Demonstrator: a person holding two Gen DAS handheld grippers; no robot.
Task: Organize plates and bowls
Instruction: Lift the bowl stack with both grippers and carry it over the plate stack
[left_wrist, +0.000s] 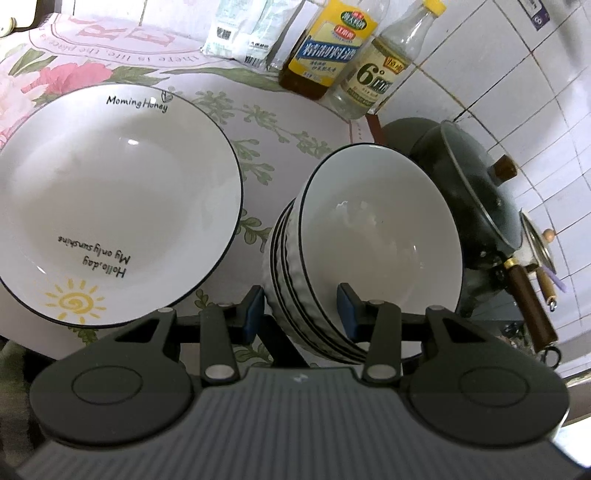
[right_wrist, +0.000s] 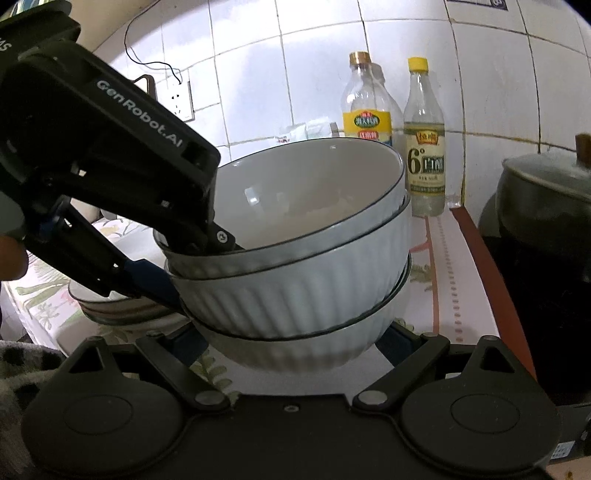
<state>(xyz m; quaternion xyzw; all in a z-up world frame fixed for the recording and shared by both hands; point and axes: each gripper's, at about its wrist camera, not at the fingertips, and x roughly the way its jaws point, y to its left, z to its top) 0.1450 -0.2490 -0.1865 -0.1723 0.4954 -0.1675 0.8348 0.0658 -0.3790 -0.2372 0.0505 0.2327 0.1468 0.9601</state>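
A: What covers the surface (left_wrist: 295, 122)?

B: A pale cloth printed with pink flowers, green sprigs and lettering. Its far edge ends with a dark red border beside the wall.

A: And the room around it?

B: A white tiled wall (right_wrist: 258, 55) stands at the far side, with a socket (right_wrist: 181, 99) and a thin wire on it. Two bottles stand against the tiles: an oil bottle (left_wrist: 325, 51) with a yellow label and a vinegar bottle (left_wrist: 384, 66) with a yellow cap just right of it. White packets (left_wrist: 240, 33) lie to their left. A dark pot (left_wrist: 476, 199) with a glass lid and wooden handle sits to the right, off the cloth.

A: Where are the dishes?

B: A wide plate (left_wrist: 110, 206) with a sun drawing rests on the left of the cloth. The stack of bowls (right_wrist: 306, 251), ribbed white with dark rims, is just right of it, tilted.

A: The claws?

B: The left claw (left_wrist: 301, 310) is part open and clamps the stack's near-left wall, one pad inside and one outside. The right claw (right_wrist: 295, 347) reaches under the stack's base; whether its pads press the bowls cannot be told.
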